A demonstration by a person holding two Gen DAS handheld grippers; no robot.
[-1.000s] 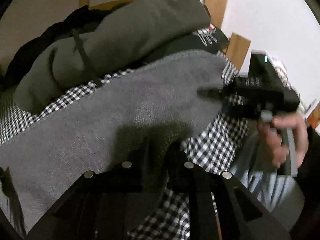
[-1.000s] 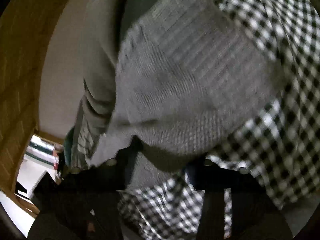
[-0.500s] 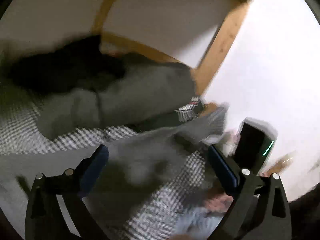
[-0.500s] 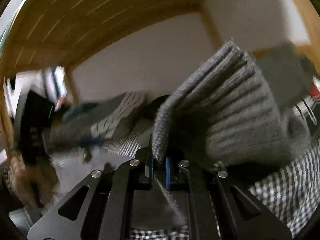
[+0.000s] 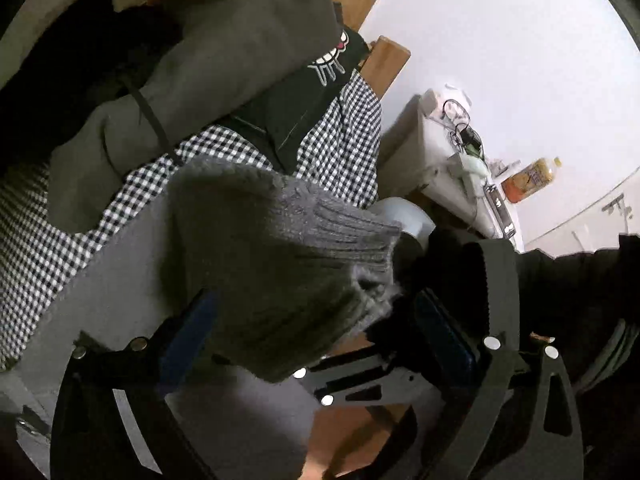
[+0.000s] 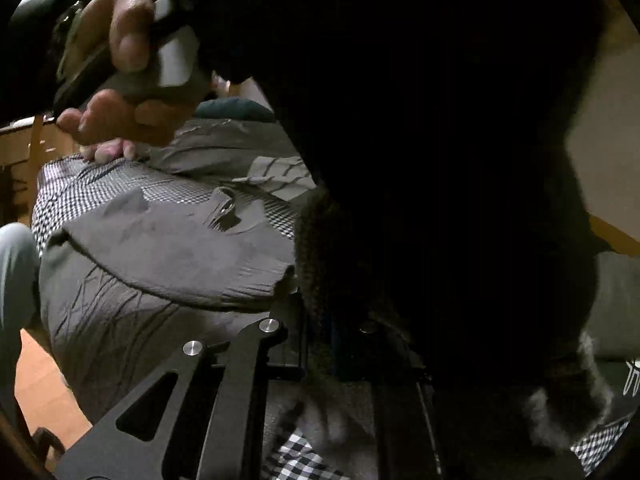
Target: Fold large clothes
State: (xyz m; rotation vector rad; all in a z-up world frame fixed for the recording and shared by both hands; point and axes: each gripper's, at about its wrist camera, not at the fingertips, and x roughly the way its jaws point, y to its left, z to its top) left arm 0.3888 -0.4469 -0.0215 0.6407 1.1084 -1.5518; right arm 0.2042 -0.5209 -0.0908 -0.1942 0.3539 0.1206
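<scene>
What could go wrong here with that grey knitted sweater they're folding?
The left gripper is open around the ribbed end of the grey sweater, so that end may slip free. The right gripper pinches only a thin fold, which could pull out. The lifted knit blocks most of the right wrist view, so aiming is harder.

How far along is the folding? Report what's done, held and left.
Done: nothing; the grey ribbed knit sweater hangs bunched, unfolded. In hand: the right gripper is shut on its edge; the left gripper stands open around its ribbed hem. Left: every fold, plus the olive-grey hoodie heaped on the black-and-white checked cloth.
</scene>
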